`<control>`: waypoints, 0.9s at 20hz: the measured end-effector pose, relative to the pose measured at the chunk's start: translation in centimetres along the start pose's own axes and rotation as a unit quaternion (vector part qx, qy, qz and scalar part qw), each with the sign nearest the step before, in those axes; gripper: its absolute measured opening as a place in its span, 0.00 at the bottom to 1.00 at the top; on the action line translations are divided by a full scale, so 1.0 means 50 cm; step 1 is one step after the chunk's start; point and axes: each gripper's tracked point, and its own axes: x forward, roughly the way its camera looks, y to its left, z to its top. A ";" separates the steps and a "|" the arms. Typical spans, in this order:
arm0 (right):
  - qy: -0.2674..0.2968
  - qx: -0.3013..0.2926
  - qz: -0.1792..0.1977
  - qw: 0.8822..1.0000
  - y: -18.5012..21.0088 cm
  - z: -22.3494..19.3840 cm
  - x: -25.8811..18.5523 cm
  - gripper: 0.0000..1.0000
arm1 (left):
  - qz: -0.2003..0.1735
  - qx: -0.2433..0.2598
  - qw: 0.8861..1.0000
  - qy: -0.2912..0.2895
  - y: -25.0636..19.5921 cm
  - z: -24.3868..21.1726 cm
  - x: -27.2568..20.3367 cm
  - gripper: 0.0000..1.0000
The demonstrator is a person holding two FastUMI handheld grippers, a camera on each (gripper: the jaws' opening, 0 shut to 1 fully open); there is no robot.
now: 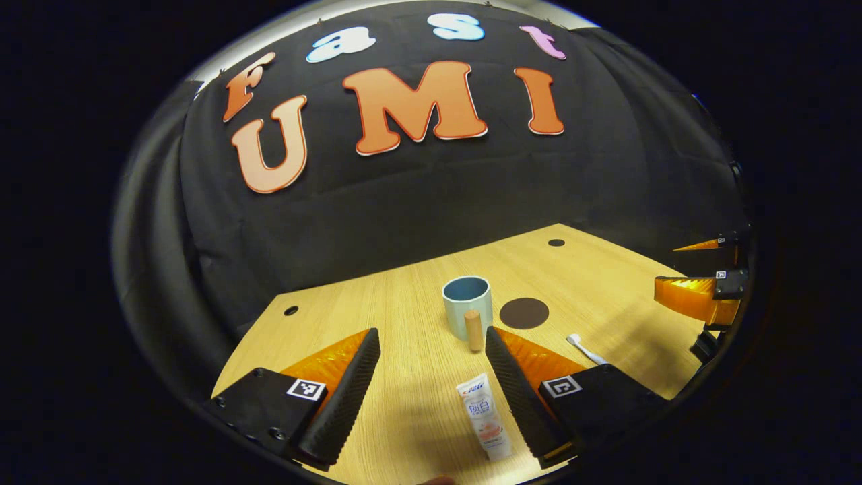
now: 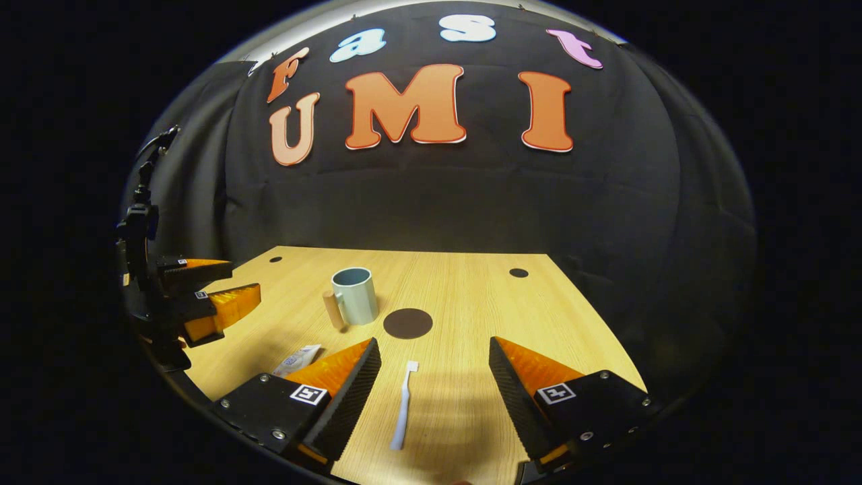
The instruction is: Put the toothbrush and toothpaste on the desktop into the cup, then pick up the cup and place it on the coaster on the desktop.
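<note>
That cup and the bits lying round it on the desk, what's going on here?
A person holds two tongs over the desk, both open and empty. The left tongs hang above the toothpaste, the right tongs above the toothbrush. Both items lie flat on the wood. The cup stands empty beside the dark coaster, not on it.

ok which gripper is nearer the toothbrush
Right. The toothbrush lies between the right gripper's open jaws; the left gripper straddles the toothpaste, off to the toothbrush's side.
</note>
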 end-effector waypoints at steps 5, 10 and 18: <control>0.089 0.005 0.012 0.996 0.009 -0.063 0.021 0.96 | -0.020 -0.024 0.997 0.077 -0.009 -0.049 0.030 1.00; 0.151 0.007 0.024 0.988 0.018 -0.088 0.028 0.96 | -0.045 -0.021 0.987 0.153 -0.032 -0.099 0.026 1.00; 0.230 0.034 0.049 0.971 0.041 -0.118 0.050 0.93 | -0.076 -0.055 0.956 0.279 -0.075 -0.179 0.031 1.00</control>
